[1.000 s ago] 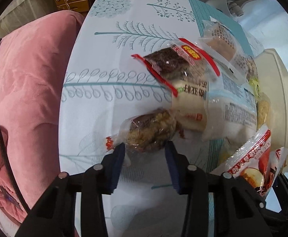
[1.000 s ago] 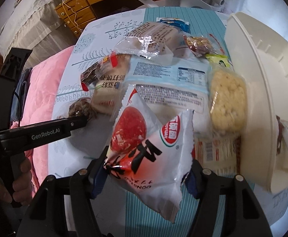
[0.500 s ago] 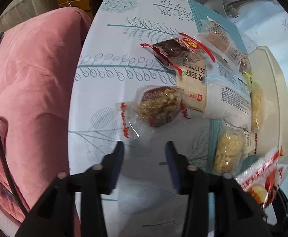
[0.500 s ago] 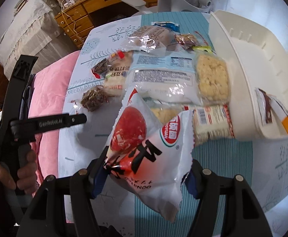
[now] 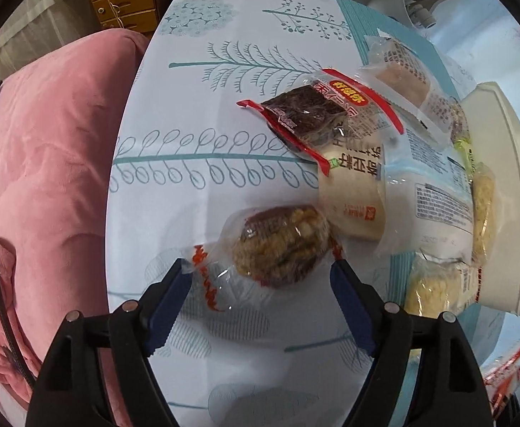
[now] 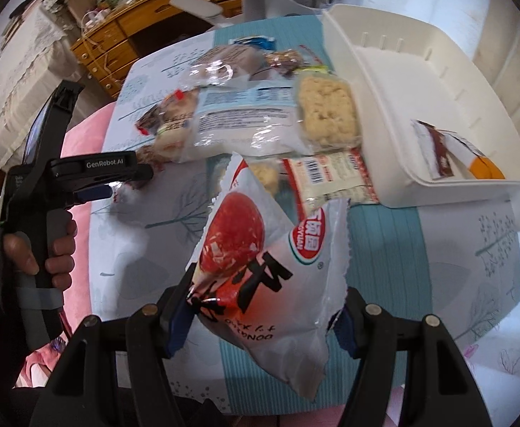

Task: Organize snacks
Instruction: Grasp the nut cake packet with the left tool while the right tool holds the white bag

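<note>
**Two grippers among the snack packets**

While the right gripper (image 6: 260, 306) pinches a white and red snack bag (image 6: 270, 270) between its blue-padded fingers, the bag stands up out of the jaws with its long axis running away from the camera, tilted toward the far left, its serrated top edge highest. It is glossy white with a large red fruit picture, a round red and green logo and bold black characters; the printing reads upside down from this view. It hangs above the near part of the patterned tablecloth (image 6: 438, 242), clear of the other packets.

The left gripper (image 5: 260, 284) is spread wide and grips nothing. Its blue fingertips (image 5: 342, 277) sit on either side of a clear-wrapped nut cluster ball (image 5: 281, 245), which lies on the cloth with its crimped red-printed wrapper tail pointing to the near left. The ball is brown and tan and lumpy under shiny film.

Just beyond it lie a dark brown cake in a red-edged wrapper (image 5: 306, 114), a pale round bun (image 5: 356, 199) and a large white packet with blue print (image 5: 434, 192). A cream plastic bin (image 6: 431, 71) stands at the far right, holding a small brown and orange sachet (image 6: 452, 153).
</note>
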`<state>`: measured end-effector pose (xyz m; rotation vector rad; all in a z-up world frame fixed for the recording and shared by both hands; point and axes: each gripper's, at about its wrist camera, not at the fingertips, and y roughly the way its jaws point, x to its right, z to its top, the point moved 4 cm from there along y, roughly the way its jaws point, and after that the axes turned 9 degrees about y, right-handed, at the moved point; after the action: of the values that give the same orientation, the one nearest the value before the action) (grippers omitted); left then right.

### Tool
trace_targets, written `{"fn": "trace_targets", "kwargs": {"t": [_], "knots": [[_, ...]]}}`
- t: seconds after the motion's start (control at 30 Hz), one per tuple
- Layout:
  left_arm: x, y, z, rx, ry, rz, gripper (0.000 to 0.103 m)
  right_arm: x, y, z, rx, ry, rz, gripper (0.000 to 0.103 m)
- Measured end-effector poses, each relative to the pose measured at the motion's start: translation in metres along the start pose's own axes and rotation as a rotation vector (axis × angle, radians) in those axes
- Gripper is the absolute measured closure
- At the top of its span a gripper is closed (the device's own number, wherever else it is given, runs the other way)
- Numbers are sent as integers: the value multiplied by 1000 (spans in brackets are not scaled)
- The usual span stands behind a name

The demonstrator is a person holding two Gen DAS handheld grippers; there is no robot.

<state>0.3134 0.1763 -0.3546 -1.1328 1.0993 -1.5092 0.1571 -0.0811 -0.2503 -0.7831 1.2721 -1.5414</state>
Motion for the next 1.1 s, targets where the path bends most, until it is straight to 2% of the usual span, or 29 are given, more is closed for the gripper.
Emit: {"fn": "trace_targets", "kwargs": {"t": [0.27, 0.47, 0.6, 0.7, 0.73, 0.87, 0.93, 1.03, 1.1], "knots": [[2, 8, 7, 54, -4, 26, 23, 14, -1, 1, 4, -28, -17, 38], [5, 3, 1, 92, -24, 28, 28, 24, -1, 3, 8, -73, 3, 38], [7, -5, -5, 115, -52, 34, 40, 28, -3, 8, 7, -102, 27, 38], [10, -15, -8, 155, -65, 38, 60, 30, -6, 13, 10, -134, 45, 38], [11, -18, -8, 162, -70, 47, 71, 31, -7, 15, 13, -146, 54, 38], [8, -21, -11, 166, -112, 31, 77, 34, -8, 19, 5, -184, 75, 38], [6, -22, -12, 167, -126, 45, 92, 35, -10, 21, 6, -201, 82, 38], [-1, -21, -17, 147, -168, 63, 96, 37, -10, 24, 1, -222, 92, 38], [-5, -23, -21, 150, -200, 45, 96, 38, -9, 26, -5, -235, 98, 38]]}}
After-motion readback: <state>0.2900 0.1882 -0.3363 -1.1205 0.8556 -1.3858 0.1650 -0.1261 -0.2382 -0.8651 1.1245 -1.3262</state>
